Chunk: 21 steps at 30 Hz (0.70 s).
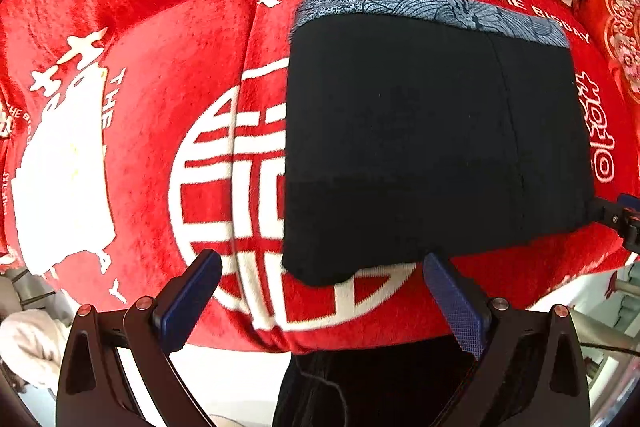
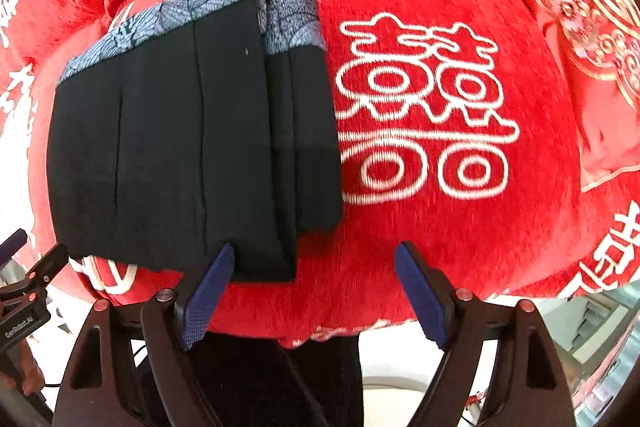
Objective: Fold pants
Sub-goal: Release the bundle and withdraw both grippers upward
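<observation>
The black pants [image 1: 432, 135] lie folded into a neat rectangle on a red cushion, a blue-grey patterned waistband [image 1: 432, 11] showing along the far edge. In the right wrist view the same pants [image 2: 192, 143] show stacked folded layers. My left gripper [image 1: 320, 259] hangs open above the fold's near left corner, nothing between its blue pads [image 1: 188, 299]. My right gripper [image 2: 316, 255] is open too, over the near right corner, holding nothing; its left pad [image 2: 208, 295] overlaps the cloth's edge in view. Each gripper's tip shows at the edge of the other's view.
The red plush cushion [image 2: 420, 227] with white characters and "THE BIGDAY" lettering fills both views. A second red embroidered cushion [image 2: 580, 27] lies at the far right. The cushion's front edge drops to a pale floor [image 1: 224, 387]. A person's dark-clothed legs [image 1: 360, 387] show below.
</observation>
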Each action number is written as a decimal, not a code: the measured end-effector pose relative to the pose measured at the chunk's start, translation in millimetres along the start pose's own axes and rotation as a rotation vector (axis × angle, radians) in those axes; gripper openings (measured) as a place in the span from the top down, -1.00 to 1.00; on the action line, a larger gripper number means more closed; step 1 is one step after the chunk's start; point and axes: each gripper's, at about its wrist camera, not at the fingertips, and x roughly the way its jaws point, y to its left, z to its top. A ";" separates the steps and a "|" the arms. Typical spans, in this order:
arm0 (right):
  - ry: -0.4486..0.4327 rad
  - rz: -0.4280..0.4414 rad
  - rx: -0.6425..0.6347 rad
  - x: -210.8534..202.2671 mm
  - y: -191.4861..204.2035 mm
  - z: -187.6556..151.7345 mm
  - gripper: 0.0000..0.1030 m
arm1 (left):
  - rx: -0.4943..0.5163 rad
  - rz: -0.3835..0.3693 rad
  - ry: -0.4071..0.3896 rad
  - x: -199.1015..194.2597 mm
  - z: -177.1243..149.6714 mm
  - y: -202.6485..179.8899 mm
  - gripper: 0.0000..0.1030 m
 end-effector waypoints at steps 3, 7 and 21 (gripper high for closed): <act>-0.001 0.007 0.020 -6.3 0.0 -15.0 -0.66 | 0.011 0.006 0.009 -7.8 -6.9 2.1 -0.97; -0.048 0.019 0.014 -30.8 11.5 -28.6 -1.00 | 0.039 0.008 -0.003 -23.3 -11.6 3.9 -0.97; -0.129 0.029 0.018 -97.0 50.1 -37.6 -1.00 | 0.043 -0.026 -0.086 -82.6 -20.7 8.2 -0.97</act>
